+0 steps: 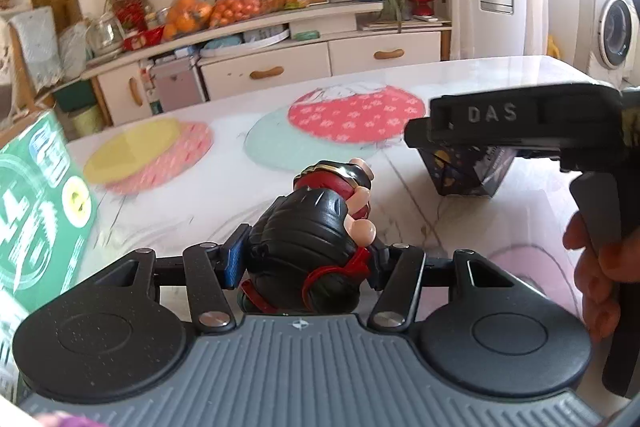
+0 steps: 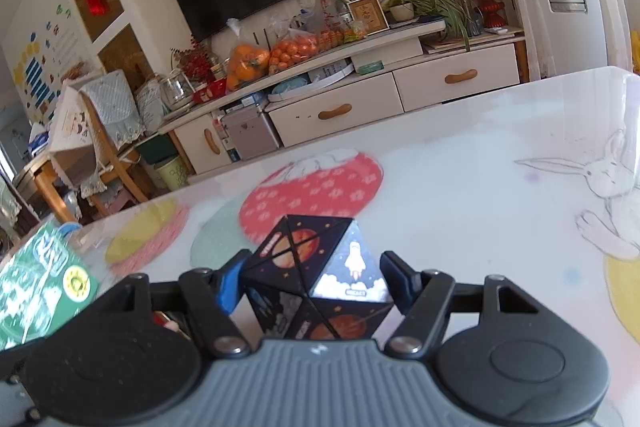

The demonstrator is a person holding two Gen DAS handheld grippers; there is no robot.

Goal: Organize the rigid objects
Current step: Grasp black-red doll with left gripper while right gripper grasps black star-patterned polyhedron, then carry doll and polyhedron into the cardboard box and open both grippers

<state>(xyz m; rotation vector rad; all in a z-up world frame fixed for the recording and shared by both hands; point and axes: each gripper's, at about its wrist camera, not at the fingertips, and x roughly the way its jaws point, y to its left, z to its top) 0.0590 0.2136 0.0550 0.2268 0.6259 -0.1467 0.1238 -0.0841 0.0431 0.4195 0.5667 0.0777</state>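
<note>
Left gripper (image 1: pixel 306 259) is angled down at the table (image 1: pixel 460 83) and pinching a little toy figure (image 1: pixel 316 227) in black and red, tipped forward between the pads. Right gripper (image 2: pixel 316 279) is tilted down the same way, clamped on a dark space-print puzzle cube (image 2: pixel 320 279). A green box (image 1: pixel 36 203) sits off to the left, and fingers (image 1: pixel 596 267) are wrapped round the right gripper's handle.

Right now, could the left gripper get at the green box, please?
Probably not: the left gripper is shut on the figurine, so it has no free grip. The green box stands close on its left, nothing between.
</note>
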